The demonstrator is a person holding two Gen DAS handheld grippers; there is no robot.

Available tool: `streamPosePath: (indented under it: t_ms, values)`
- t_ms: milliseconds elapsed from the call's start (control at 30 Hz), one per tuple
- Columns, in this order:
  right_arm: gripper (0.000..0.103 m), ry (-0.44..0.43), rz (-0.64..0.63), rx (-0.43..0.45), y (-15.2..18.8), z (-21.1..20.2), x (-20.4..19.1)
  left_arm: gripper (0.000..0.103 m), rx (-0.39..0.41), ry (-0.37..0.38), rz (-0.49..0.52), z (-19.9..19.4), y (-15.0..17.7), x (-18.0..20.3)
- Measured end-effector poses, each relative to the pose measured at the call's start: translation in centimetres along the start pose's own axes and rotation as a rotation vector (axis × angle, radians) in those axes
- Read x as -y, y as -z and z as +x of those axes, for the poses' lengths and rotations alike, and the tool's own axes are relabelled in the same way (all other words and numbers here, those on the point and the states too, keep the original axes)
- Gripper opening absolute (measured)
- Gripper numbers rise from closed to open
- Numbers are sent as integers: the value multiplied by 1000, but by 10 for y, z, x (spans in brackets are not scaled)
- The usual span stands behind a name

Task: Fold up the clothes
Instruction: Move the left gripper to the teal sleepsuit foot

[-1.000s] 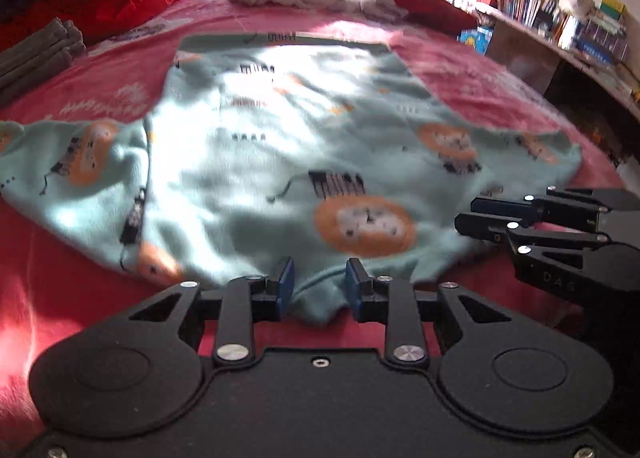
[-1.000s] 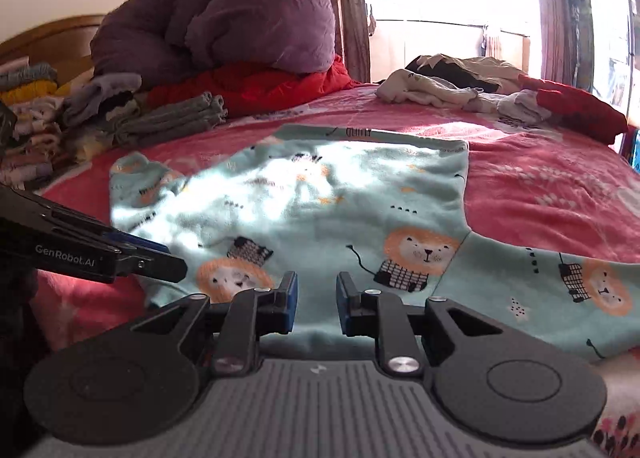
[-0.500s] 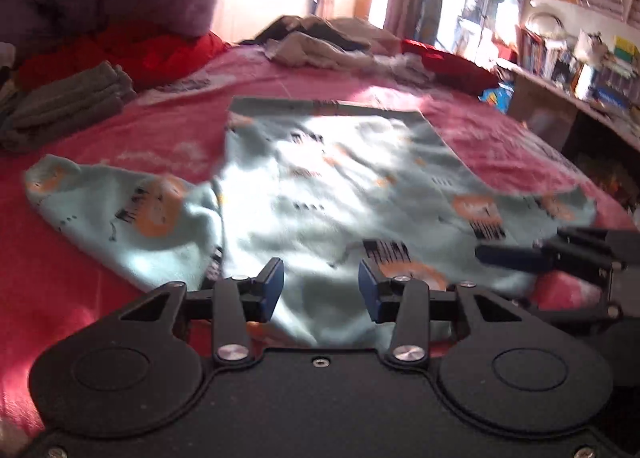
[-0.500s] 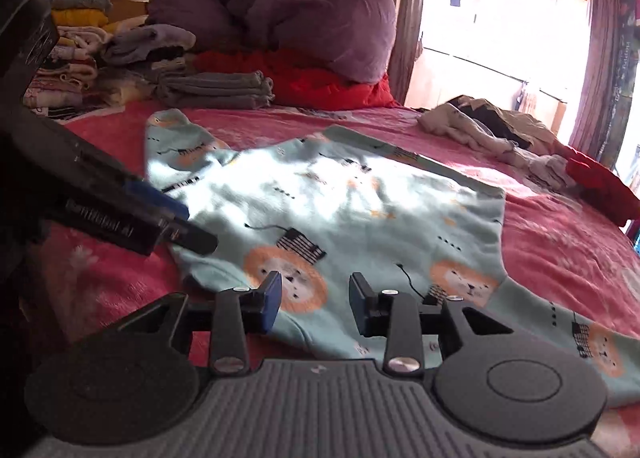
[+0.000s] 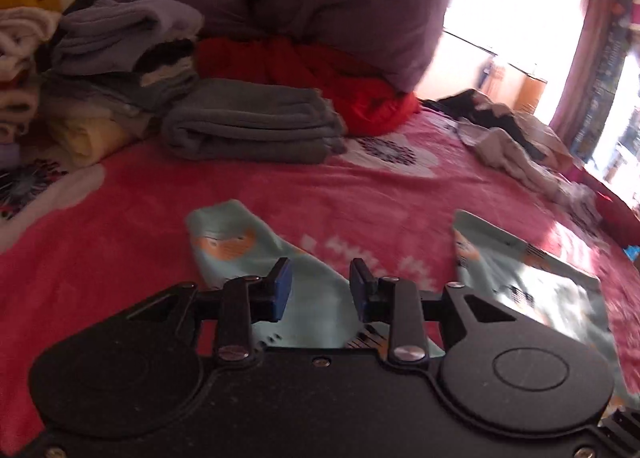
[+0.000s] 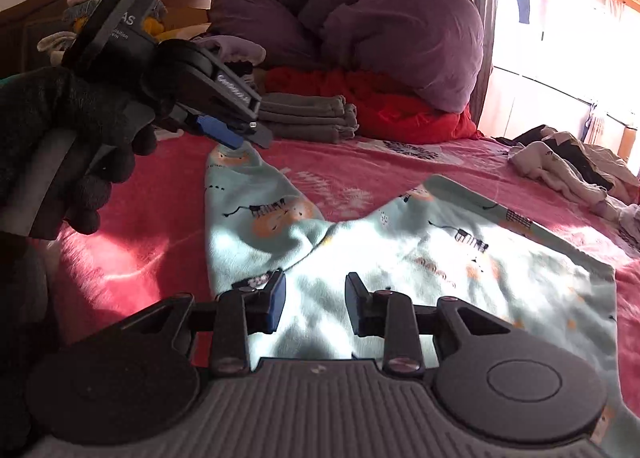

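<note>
1. Mint lion-print top (image 6: 420,258) lies flat on the pink bed cover (image 5: 120,250), filling the lower centre and right of my right wrist view.
2. My left gripper (image 5: 320,290) has its fingers apart, closing, above a sleeve, gripping nothing.
3. My right gripper (image 6: 316,302) likewise: fingers apart, closing, nothing clamped.

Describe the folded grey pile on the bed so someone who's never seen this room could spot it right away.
Start at the big purple duvet heaped at the head of the bed. Below it lies a red blanket, and the grey pile sits at its left edge on the pink bedspread. It alone is plain grey, neatly folded, by itself.
</note>
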State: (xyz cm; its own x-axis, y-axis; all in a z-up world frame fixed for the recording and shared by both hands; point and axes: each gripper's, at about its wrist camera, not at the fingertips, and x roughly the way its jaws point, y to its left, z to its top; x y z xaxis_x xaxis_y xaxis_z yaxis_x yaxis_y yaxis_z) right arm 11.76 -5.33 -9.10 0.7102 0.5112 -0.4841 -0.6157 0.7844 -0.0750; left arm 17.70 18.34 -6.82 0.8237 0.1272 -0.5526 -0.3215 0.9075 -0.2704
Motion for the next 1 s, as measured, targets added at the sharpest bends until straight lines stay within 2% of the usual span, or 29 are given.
streamPosePath:
  t_ms: [67,100,167,267,300,367,400,433,567,633,667,700,733,800,967,1000]
  values:
    - [23,-31,43,9,-15,14,11,30,-4,-35,-94,8,3,-21]
    - [23,-46,65,14,-22,21,17,30,-4,-52,-133,12,6,-30]
    - [23,-85,125,26,-36,34,28,30,-7,-92,-140,19,16,-40]
    - [23,-198,340,33,-41,60,52,30,-67,-113,-182,36,24,-51]
    - [23,-238,428,12,-38,74,62,30,-81,-112,-207,41,24,-55]
    - [23,-339,602,-89,-19,109,77,30,-71,-105,-224,44,20,-58]
    - [15,-356,638,-126,-9,122,79,31,-65,-105,-227,45,19,-59]
    - [13,-358,650,-131,-4,127,79,31,-59,-105,-230,46,17,-60]
    - [16,-410,704,-89,-6,115,87,37,-44,-85,-274,48,13,-70]
    - [18,-411,699,-63,-10,105,93,39,-23,-89,-299,49,10,-77]
    - [24,-382,687,-54,-11,103,96,40,-18,-95,-311,50,10,-80]
    - [30,-354,691,-66,-7,108,99,40,-16,-104,-326,53,9,-83]
    - [30,-335,708,-89,0,117,101,40,-16,-100,-337,55,9,-86]
    - [23,-307,742,-123,10,131,105,40,-9,-96,-351,61,8,-90]
    - [22,-315,769,-118,12,131,110,37,5,-72,-376,68,5,-96]
    - [22,-317,779,-116,13,131,111,29,7,-76,-363,69,5,-96]
